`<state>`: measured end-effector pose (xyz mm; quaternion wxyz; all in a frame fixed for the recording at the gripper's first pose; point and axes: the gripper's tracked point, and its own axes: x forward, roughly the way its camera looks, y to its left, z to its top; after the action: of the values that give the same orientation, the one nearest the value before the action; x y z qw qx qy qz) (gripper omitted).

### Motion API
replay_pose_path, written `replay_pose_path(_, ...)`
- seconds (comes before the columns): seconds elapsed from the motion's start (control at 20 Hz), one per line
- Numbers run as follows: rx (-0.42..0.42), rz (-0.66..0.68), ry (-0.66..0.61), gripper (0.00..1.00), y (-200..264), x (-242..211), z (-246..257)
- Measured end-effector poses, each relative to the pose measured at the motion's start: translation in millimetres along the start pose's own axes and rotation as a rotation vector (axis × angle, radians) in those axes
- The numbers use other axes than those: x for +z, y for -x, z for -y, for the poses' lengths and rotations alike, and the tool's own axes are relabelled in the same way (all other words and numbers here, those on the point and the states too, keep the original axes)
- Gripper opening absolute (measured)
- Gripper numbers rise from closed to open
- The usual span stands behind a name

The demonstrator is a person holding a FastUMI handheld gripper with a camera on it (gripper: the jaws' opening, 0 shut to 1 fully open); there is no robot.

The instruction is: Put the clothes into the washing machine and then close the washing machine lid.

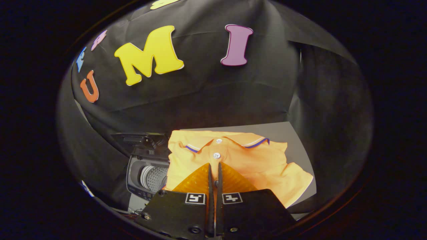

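An orange polo shirt with white buttons and a blue-trimmed collar spreads just ahead of my fingers, over a grey table. My gripper is shut, its two fingers pressed together on a fold of the shirt below the second button, with orange cloth showing in the slit between them. The shirt's left edge hangs in front of a small grey washing machine that stands left of the fingers. Its dark lid is raised and the perforated metal drum is open to view.
The black cloth wall rises behind the table and wraps around both sides. The grey table's right edge drops off beside the shirt's sleeve. Some thin wires lie below the washing machine.
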<state>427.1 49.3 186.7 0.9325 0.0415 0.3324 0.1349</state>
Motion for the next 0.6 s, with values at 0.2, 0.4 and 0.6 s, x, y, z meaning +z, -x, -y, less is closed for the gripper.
replay_pose_path(0.2, 0.017, 0.013, 0.035, 0.06, 1.8, 10.7, -22.5)
replay_pose_path(0.4, 0.048, 0.017, 0.055, 0.06, 3.3, 18.0, -47.5)
replay_pose_path(0.6, 0.097, 0.021, 0.089, 0.06, 5.4, 20.7, -77.0)
